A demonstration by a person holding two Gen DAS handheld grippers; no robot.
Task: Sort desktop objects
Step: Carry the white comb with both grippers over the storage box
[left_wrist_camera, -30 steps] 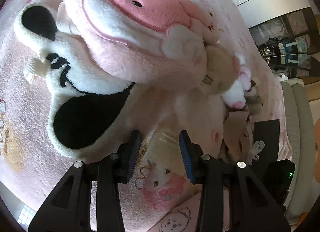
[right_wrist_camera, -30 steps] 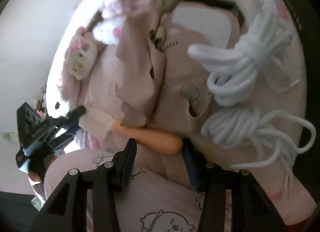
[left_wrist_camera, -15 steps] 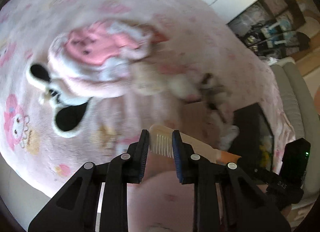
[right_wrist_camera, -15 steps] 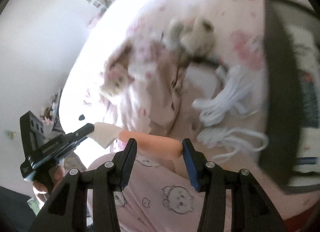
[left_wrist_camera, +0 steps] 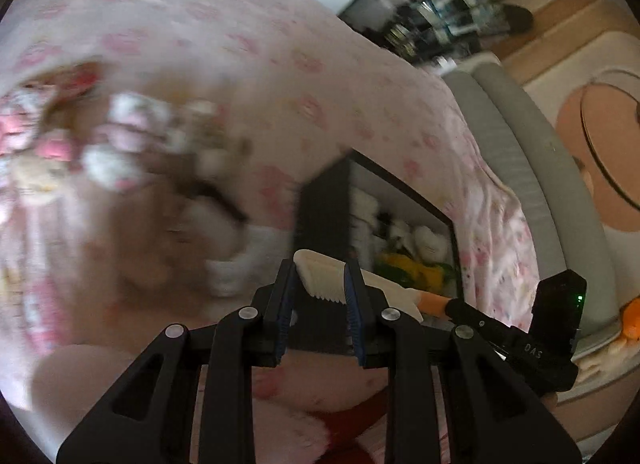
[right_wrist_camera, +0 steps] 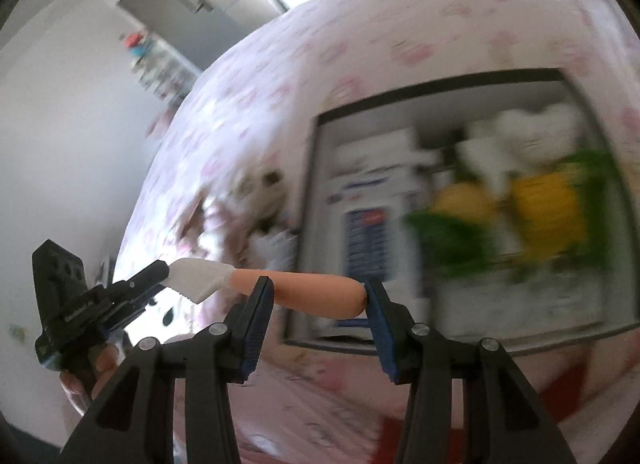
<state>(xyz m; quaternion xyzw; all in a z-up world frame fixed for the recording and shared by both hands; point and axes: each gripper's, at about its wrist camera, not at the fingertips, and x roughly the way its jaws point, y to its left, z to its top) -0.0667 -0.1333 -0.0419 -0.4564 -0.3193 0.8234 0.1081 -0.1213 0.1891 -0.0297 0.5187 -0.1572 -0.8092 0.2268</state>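
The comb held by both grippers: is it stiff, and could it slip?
The comb probably is stiff: it spans straight between the left gripper and the right gripper without sagging. Its smooth, rounded orange handle might slip or roll between the pads. It looks light.

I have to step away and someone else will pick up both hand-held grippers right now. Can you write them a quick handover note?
Left hand-held gripper: shut on the cream toothed head of the orange-handled comb.
Right hand-held gripper: shut lengthwise on the same comb's orange handle.
The comb is held in the air over the pink printed blanket, near the black open-top storage box.
Done: comb picked up; the box already holds yellow-green plush toys and white packets.
Left: set the comb down in its place, probably the box, then sort the blurred plush toys on the blanket.
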